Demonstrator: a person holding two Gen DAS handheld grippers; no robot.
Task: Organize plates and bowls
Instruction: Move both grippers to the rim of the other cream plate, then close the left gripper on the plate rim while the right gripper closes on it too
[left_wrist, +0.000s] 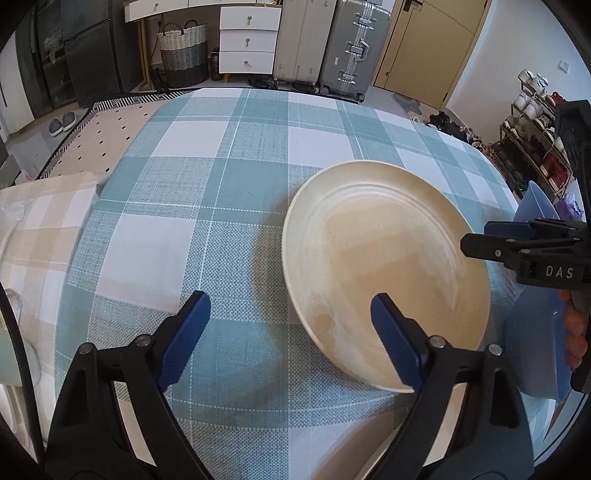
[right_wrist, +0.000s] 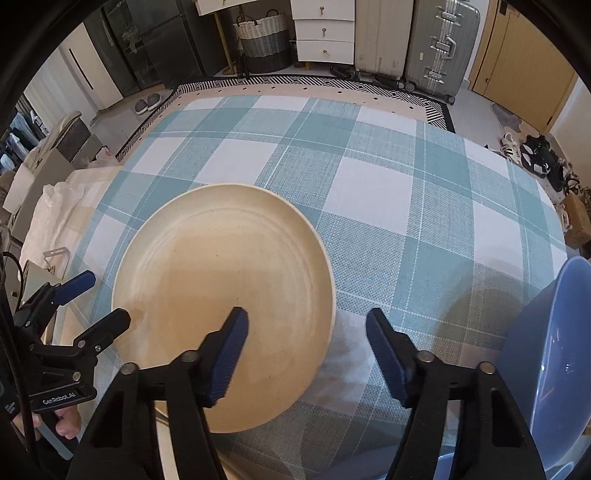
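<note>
Left edge of the table: a beige-checked cloth (left_wrist: 44, 229) lies beside the blue-and-white plaid tablecloth (left_wrist: 207, 192).

Your left gripper (left_wrist: 291, 314) points down at the tablecloth with its jaws spread wide. Its left finger (left_wrist: 188, 325) is over bare cloth; its right finger (left_wrist: 391, 332) is over the near-left part of the cream plate (left_wrist: 384, 258). The plate's left rim sits between the two pads. Neither pad presses on it, so nothing is held.

The cream plate lies flat on the tablecloth, toward the near side, empty, between your two grippers.

Your right gripper (right_wrist: 306, 339) straddles the plate's right rim: left finger (right_wrist: 229, 350) over the plate's inner surface, right finger (right_wrist: 388, 350) over the cloth just past the rim. Jaws stand partly apart, narrower than the left pair. No clamp on the rim visible, plate not grasped.

Right of that: a translucent blue bowl (right_wrist: 554, 350) stands near the table's right edge, apart from the plate. In the left wrist view the right gripper's black body sits in front of it.
</note>
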